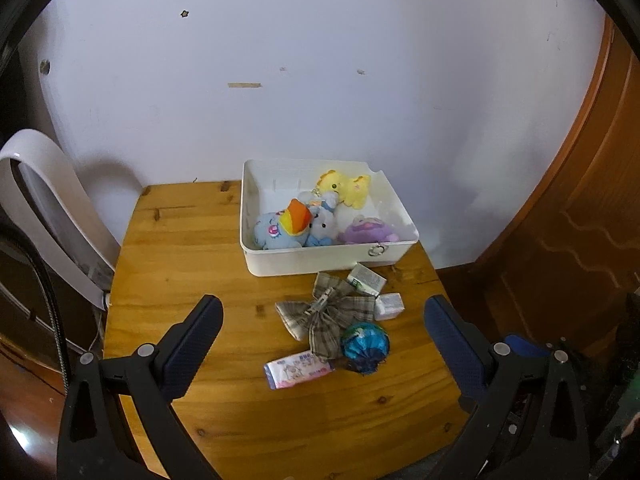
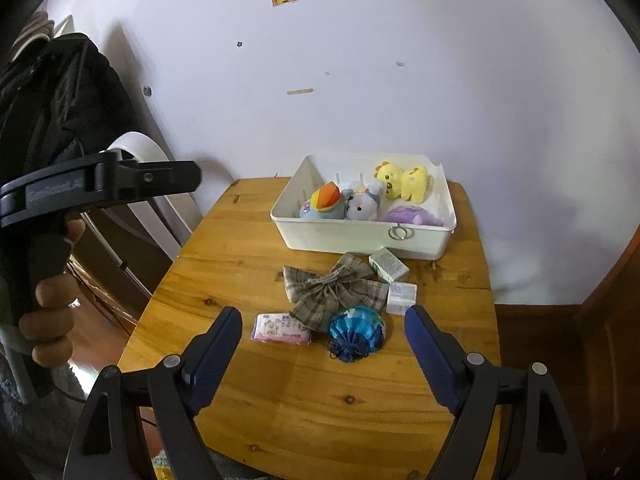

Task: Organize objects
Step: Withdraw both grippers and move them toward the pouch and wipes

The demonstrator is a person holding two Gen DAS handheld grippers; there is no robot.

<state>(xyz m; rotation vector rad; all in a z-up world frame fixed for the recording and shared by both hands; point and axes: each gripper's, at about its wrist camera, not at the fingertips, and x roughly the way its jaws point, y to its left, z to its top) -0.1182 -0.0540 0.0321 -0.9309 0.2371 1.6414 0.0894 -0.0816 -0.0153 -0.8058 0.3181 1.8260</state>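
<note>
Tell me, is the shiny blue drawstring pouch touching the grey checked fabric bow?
Touching. In the right wrist view the shiny blue drawstring pouch sits against the grey checked fabric bow's lower tail, no wood between them; the left wrist view agrees.

A white bin (image 2: 360,236) is seen holding yellow (image 2: 404,182), purple (image 2: 412,216) and blue, rainbow-maned (image 2: 322,202) plush toys; a grey-brown plaid bow (image 2: 332,290) and a shiny blue pouch (image 2: 356,330) are seen on the orange-brown wooden table (image 2: 320,400).

Four plush toys (image 2: 362,200) are counted in one white bin (image 2: 352,240). On one desk (image 2: 320,400) are counted two small cartons (image 2: 390,266), one plaid bow (image 2: 332,288), one blue pouch (image 2: 356,330) and one tissue pack (image 2: 280,330).
</note>
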